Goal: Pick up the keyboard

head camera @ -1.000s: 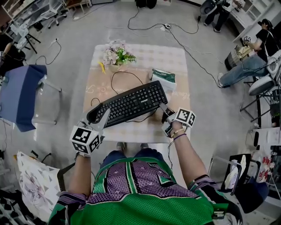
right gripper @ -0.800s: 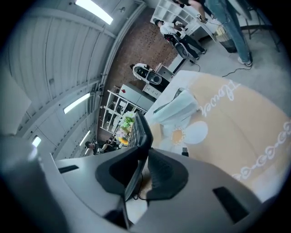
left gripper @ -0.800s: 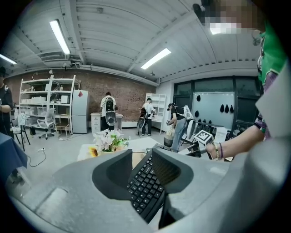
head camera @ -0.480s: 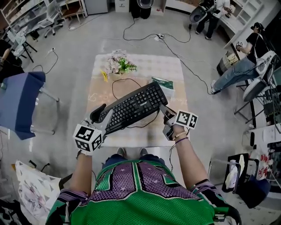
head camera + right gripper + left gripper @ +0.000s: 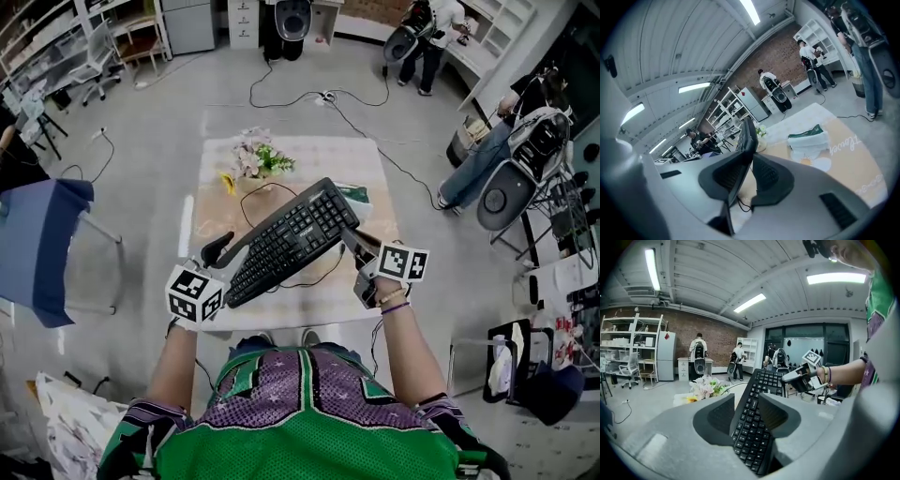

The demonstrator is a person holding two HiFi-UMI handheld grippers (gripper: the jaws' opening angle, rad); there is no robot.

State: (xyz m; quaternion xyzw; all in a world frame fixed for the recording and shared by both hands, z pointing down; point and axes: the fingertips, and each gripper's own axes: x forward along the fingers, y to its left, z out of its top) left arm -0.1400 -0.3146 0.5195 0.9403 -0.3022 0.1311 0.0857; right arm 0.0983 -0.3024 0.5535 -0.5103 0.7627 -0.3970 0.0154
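Note:
The black keyboard (image 5: 291, 239) hangs over the table, its right end higher than its left. My left gripper (image 5: 223, 259) clamps the keyboard's left end; its jaws are opening, with the keyboard (image 5: 757, 427) still between the pads and touching them. My right gripper (image 5: 350, 233) is shut on the right end; in the right gripper view the keyboard (image 5: 748, 135) shows edge-on between the pads. In the left gripper view, the right gripper (image 5: 797, 378) holds the far end. The keyboard's cable (image 5: 251, 186) trails onto the table.
The small table (image 5: 366, 155) has a patterned cloth, a pot of flowers (image 5: 255, 161) at its far left and a green-and-white packet (image 5: 357, 195) at its right. A blue-draped chair (image 5: 42, 246) stands left. Seated people (image 5: 483, 159) and floor cables (image 5: 328, 96) lie beyond.
The keyboard has come up off the table and tilted, its right end rising with my right gripper. My left gripper has shifted a little with the left end.

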